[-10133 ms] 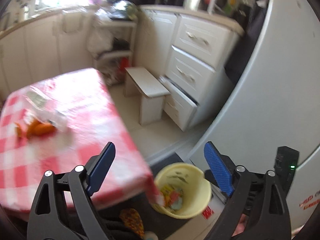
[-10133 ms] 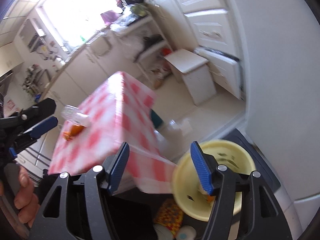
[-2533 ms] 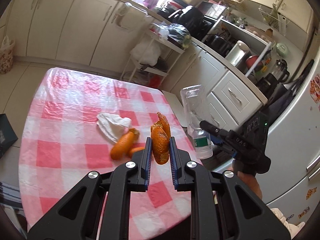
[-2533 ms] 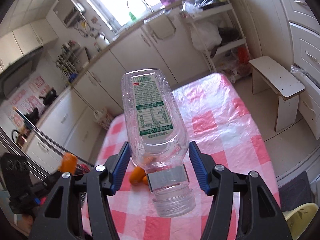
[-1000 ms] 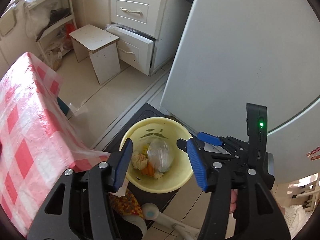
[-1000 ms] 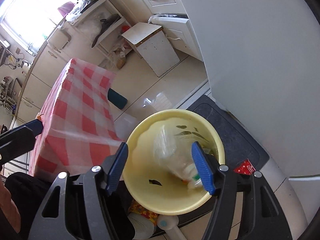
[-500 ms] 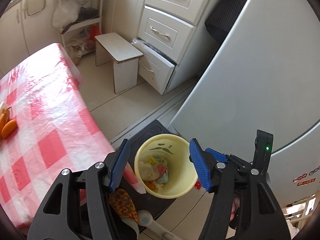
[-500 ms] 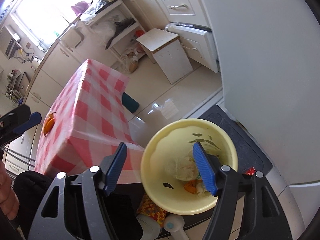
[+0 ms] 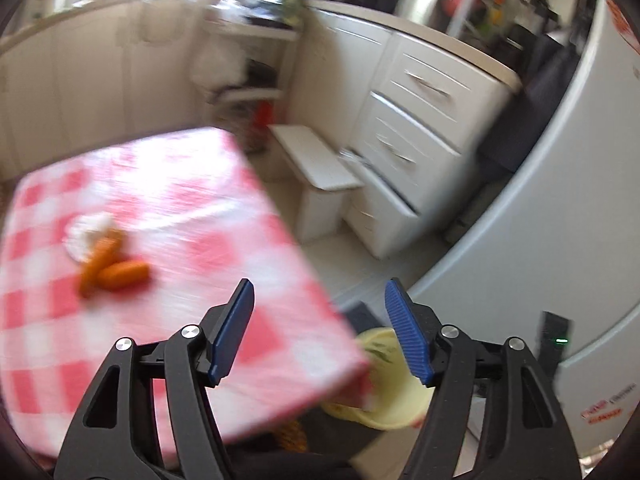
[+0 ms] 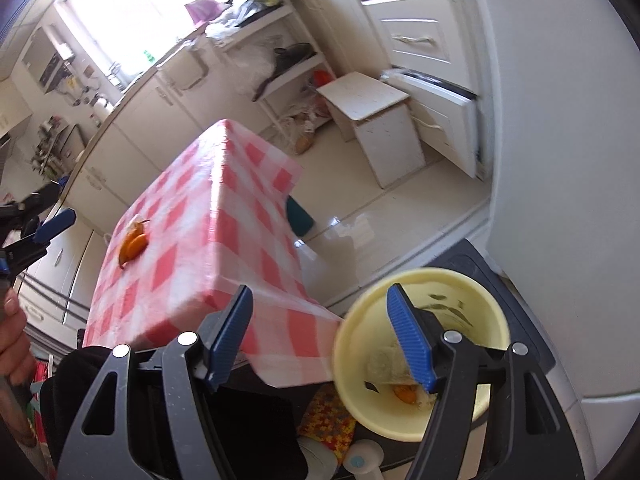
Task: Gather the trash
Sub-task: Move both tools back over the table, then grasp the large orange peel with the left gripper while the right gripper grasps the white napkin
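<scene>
Left wrist view. A kitchen with cream cabinets, a white chest of drawers (image 9: 420, 120) at 1 o'clock and a pale refrigerator door (image 9: 560, 216) at 3 o'clock; the frame is motion-blurred. A table under a red-and-white checked plastic cloth (image 9: 168, 248) fills the span from 8 to 10 o'clock. On it, at 9 o'clock, lie orange peel pieces (image 9: 112, 268) touching a crumpled white tissue (image 9: 86, 232). A small white wooden stool (image 9: 320, 180) stands on the floor near centre. The left gripper (image 9: 320, 332), black with blue ribbed pads, is empty; its jaws are opening. A round yellow plastic trash bin (image 9: 384, 384) sits at 5 o'clock, partly behind the cloth corner.

Right wrist view. The same kitchen, window (image 10: 132, 8) at 11 o'clock. The checked cloth (image 10: 208, 240) lies near centre, peel pieces (image 10: 134, 245) at 9 o'clock. The right gripper (image 10: 322, 340) stands wide with nothing between the pads. The yellow bin (image 10: 480, 300), on a black mat (image 10: 520, 280) at 5 o'clock, contains a clear plastic bottle (image 10: 386, 362) and orange scraps (image 10: 404, 393). The other gripper (image 10: 36, 232) and a hand (image 10: 14, 336) appear at the 9 o'clock edge.
</scene>
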Available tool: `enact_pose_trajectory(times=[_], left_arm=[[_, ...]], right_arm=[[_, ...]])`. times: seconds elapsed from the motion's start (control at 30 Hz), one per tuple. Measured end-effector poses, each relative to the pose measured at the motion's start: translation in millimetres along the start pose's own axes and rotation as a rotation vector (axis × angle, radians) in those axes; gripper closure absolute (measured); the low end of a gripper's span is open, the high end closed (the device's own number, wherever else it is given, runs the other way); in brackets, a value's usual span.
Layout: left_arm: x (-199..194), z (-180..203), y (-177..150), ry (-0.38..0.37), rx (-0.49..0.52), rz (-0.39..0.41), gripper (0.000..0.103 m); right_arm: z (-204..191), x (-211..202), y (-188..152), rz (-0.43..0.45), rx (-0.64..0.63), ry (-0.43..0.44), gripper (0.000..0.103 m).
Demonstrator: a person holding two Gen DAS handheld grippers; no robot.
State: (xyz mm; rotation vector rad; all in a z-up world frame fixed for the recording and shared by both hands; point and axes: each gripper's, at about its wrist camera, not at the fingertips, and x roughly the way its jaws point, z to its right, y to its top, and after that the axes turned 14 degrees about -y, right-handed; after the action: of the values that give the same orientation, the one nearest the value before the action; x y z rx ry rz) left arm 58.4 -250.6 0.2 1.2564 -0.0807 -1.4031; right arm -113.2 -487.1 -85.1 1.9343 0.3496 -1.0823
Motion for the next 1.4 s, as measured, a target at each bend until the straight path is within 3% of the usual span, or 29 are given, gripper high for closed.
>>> enact_pose_trajectory(times=[0.2, 0.33, 0.5, 0.67, 0.73, 0.83, 0.9, 1.07, 1.2, 1.4], left_arm=[[-26, -120, 8, 0.186, -0.203, 0.049, 0.037], [-13, -187, 8, 0.279, -0.285, 0.021, 0.037], [21, -214, 16, 0.299, -0.254, -0.038, 0.037], [54, -235, 22, 0.383, -0.176, -0.125, 0.036], [60, -244, 22, 0.366, -0.174, -0.134, 0.038], [59, -247, 22, 0.332, -0.167, -0.165, 0.074], [52, -248, 18, 0.270, -0.187, -0.201, 0.082], [9, -241, 3, 0.151, -0.194, -0.229, 0.083], [-26, -238, -17, 0.109, -0.186, -0.238, 0.083], [-47, -265, -52, 0.172, -0.230, -0.265, 0.083]], right_arm=[[-50, 9, 14, 0.015, -0.100, 0.051, 0.034], [-84, 23, 19, 0.003, -0.153, 0.094, 0.033], [-108, 44, 23, -0.027, -0.189, 0.117, 0.033], [-123, 58, 30, -0.050, -0.210, 0.118, 0.033], [-130, 62, 33, -0.053, -0.222, 0.123, 0.033], [-145, 67, 38, -0.051, -0.251, 0.140, 0.033], [-161, 71, 41, -0.052, -0.281, 0.160, 0.033], [-204, 72, 42, -0.038, -0.377, 0.220, 0.033], [-243, 75, 39, -0.024, -0.472, 0.264, 0.031], [-292, 97, 44, -0.008, -0.602, 0.254, 0.031]])
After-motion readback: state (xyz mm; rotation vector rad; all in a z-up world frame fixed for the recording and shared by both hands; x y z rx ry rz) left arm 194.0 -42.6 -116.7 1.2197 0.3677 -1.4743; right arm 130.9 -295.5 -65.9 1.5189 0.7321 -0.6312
